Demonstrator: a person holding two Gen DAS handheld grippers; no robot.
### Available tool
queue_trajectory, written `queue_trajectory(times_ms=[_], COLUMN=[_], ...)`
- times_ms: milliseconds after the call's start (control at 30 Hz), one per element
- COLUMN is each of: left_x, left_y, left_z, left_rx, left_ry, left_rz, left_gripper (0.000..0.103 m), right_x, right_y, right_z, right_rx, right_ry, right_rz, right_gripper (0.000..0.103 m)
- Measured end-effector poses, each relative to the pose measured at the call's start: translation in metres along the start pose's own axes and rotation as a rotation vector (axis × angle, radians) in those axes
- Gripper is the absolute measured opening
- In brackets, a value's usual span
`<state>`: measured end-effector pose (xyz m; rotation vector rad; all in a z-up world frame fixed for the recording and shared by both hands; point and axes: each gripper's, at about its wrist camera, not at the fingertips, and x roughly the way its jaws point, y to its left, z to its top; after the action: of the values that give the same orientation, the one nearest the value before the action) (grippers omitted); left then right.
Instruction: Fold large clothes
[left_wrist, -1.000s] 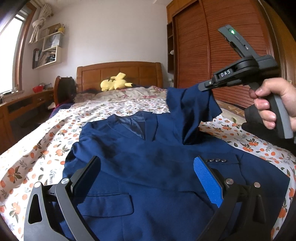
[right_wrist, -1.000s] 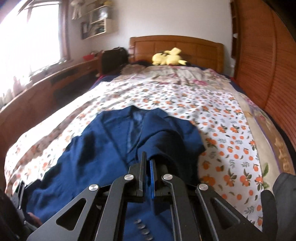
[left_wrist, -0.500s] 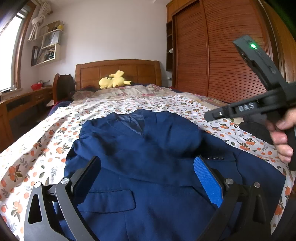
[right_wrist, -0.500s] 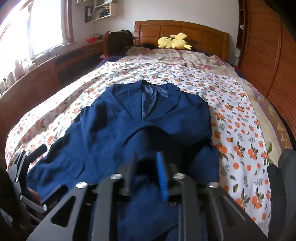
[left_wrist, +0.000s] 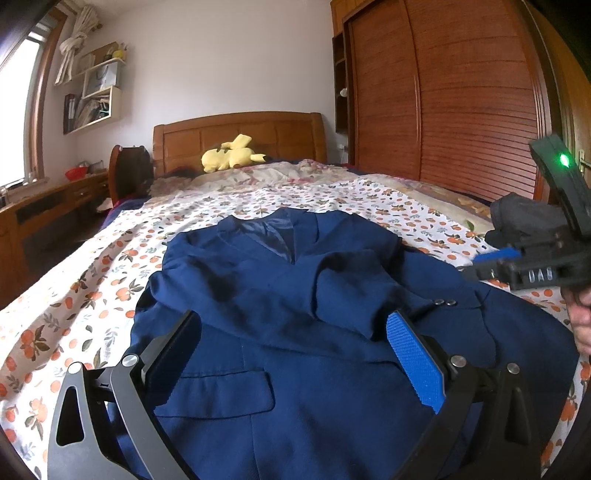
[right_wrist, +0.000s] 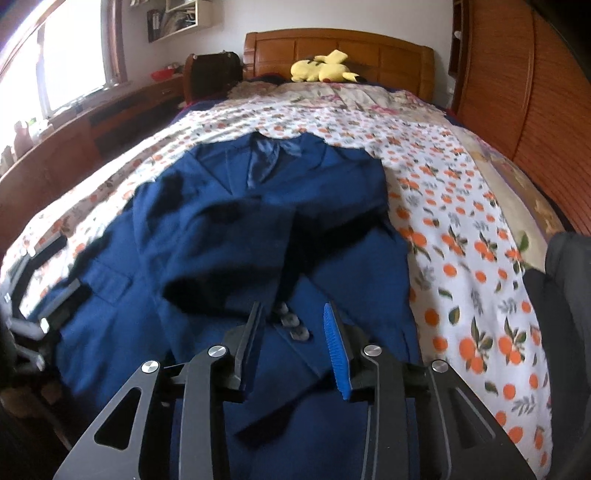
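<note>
— Since the navy jacket (left_wrist: 295, 332) has been spread face-up on the floral bedspread (left_wrist: 92, 295) with its collar toward the headboard, why is one sleeve (left_wrist: 354, 291) lying across the chest?

— It appears to have been laid there as a first fold, so that the width is narrowed before the body is doubled over. The cuff buttons (right_wrist: 291, 321) are seen just ahead of the right gripper (right_wrist: 295, 343), between the lines of its two jaws.

— How are those jaws set?

— They have just been opening and are now parted a moderate way; nothing is pinched between them. Cloth is seen beneath and beyond the tips, but whether the tips rest on it cannot be told.

— And the left gripper (left_wrist: 295, 354)?

— Its jaws are spread wide over the lower front of the jacket, with the flap pocket (left_wrist: 218, 391) lying between and below them. Nothing is clasped; contact with the fabric cannot be judged.

— What is likely called for next?

— Probably the other sleeve, on the outer side of the left jaws, would be brought across to match.
</note>
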<state>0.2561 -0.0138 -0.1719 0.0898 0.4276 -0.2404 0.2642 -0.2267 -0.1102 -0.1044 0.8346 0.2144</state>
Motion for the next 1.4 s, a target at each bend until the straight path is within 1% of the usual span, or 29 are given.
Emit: queue_trajectory(times_ms=[67,167,267,500,600,733,800,900,1000,1200,1267,1367,1400], left_x=[0.001,0.002,0.004,0.005,0.006,0.011,0.016,0.023,0.031,0.044,0.052,0.068,0.074], left_y=[-0.001,-0.002,-0.003,-0.008,-0.012,-0.025,-0.032,-0.041,-0.052,-0.08,-0.092,-0.104,-0.108], left_z=[-0.001,-0.003,-0.005,-0.007,-0.006,-0.002,0.001,0.006,0.013,0.031,0.037,0.043,0.044], left_rx=[0.004,0.008,0.014,0.032,0.056,0.121,0.144,0.166,0.168,0.185,0.187,0.178,0.176], left_ry=[0.001,0.004,0.008,0.007,0.011,0.046,0.074,0.111,0.141,0.156,0.169,0.213,0.231], left_rz=[0.006,0.015,0.024,0.041,0.024,0.014,0.004,0.009,0.014,0.027,0.03,0.019,0.017], left_gripper=[0.101,0.101,0.101,0.101,0.101,0.101,0.101,0.101,0.101,0.101,0.099,0.092,0.088], right_x=[0.004,0.011,0.017,0.025,0.023,0.01,0.001,-0.01,-0.024,-0.039,-0.041,-0.047,-0.048], right_y=[-0.001,-0.001,-0.001,-0.005,-0.004,-0.004,-0.006,-0.01,-0.019,-0.035,-0.039,-0.045,-0.047], right_z=[-0.011,-0.027,-0.036,-0.042,-0.045,-0.048,-0.052,-0.056,-0.062,-0.067,-0.068,-0.07,-0.071], right_rx=[-0.008,-0.034,-0.049,-0.039,-0.044,-0.052,-0.061,-0.075,-0.084,-0.102,-0.108,-0.118,-0.12], right_ry=[0.004,0.011,0.004,-0.02,-0.035,-0.054,-0.063,-0.076,-0.09,-0.095,-0.098,-0.108,-0.113], right_rz=[-0.012,-0.015,-0.012,0.027,0.031,0.034,0.045,0.055,0.072,0.11,0.12,0.136,0.141], right_gripper=[0.041,0.041,0.041,0.042,0.042,0.042,0.043,0.044,0.05,0.05,0.051,0.053,0.055])
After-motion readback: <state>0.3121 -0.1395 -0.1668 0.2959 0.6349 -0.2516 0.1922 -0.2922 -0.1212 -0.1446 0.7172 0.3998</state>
